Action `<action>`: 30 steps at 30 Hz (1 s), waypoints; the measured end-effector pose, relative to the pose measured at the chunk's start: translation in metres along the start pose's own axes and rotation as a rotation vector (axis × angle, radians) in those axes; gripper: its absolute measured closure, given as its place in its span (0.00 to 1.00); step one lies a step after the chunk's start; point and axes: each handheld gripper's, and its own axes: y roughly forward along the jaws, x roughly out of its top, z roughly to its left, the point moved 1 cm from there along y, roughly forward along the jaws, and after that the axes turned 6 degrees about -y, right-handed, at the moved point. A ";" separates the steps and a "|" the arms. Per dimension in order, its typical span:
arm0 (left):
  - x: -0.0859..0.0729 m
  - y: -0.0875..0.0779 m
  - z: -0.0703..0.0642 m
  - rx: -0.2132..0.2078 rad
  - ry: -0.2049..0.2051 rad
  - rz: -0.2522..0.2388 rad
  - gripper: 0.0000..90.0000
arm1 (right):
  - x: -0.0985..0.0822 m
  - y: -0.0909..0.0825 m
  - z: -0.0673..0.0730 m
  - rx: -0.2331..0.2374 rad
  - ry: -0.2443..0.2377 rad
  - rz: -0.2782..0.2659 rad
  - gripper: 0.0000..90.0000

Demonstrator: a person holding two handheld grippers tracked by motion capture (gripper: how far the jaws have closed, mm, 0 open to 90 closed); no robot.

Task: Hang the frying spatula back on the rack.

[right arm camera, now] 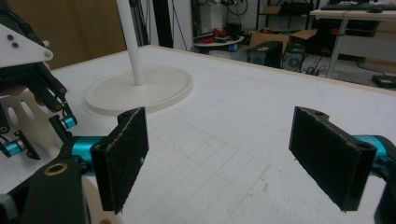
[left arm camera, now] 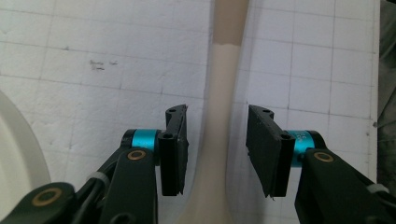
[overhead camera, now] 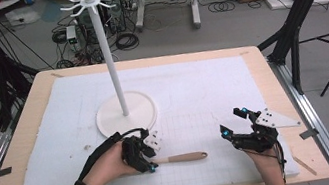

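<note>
Left gripper [left arm camera: 217, 151] open astride a cream spatula [left arm camera: 219, 140] on the white mat [overhead camera: 212, 89].
The spatula's slim neck runs between the spread jaws, untouched, toward its tan wooden handle [overhead camera: 186, 158] (pointing at the right gripper [overhead camera: 231, 123], also wide open); beyond stands the white hook stand [overhead camera: 114, 60].

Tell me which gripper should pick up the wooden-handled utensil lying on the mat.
Left. The left gripper already straddles the utensil, its open jaws on either side of the pale neck, not yet touching. The right gripper hangs open beyond the handle's far end, with nothing between its jaws.
</note>
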 end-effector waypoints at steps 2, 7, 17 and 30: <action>0.001 0.001 0.000 -0.001 -0.003 0.012 0.66 | 0.000 0.000 -0.001 -0.002 -0.007 -0.004 0.21; 0.005 0.002 0.001 -0.005 0.009 0.032 0.72 | 0.000 0.000 -0.002 -0.001 -0.005 -0.003 0.21; 0.011 0.003 -0.001 -0.001 0.009 0.083 0.81 | 0.000 0.002 -0.001 0.013 0.003 0.002 0.21; -0.004 -0.002 -0.003 0.008 0.015 -0.059 0.87 | 0.001 0.001 -0.001 0.019 -0.001 -0.010 0.21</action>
